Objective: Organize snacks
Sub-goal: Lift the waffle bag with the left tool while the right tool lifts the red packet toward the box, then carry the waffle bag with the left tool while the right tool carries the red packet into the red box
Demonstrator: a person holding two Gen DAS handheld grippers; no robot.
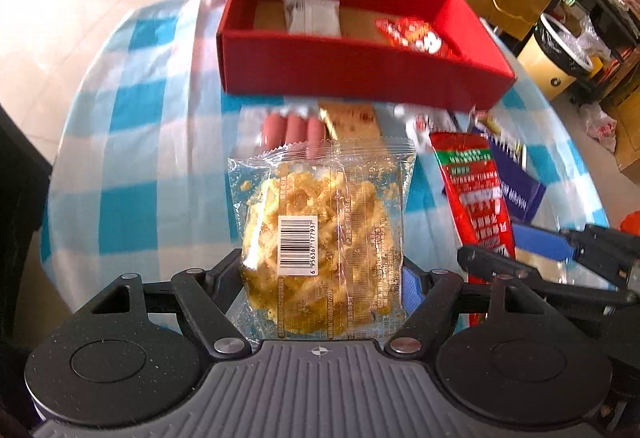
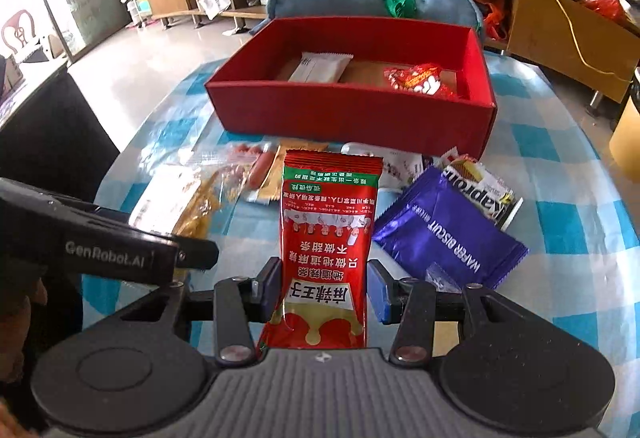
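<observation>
The left gripper pinches a clear bag of yellow crisps by its near end, the bag lifted above the checked bench. To its right, the right gripper pinches a red packet, which stands upright between its blue pads. Just right of the red packet a purple wafer bag lies flat on the bench, partly over a white wrapper. Behind the held snacks lies a loose heap with a pack of sausages and a tan sachet. At the far side stands a red box, holding a white packet on the left and a red-and-white packet on the right.
</observation>
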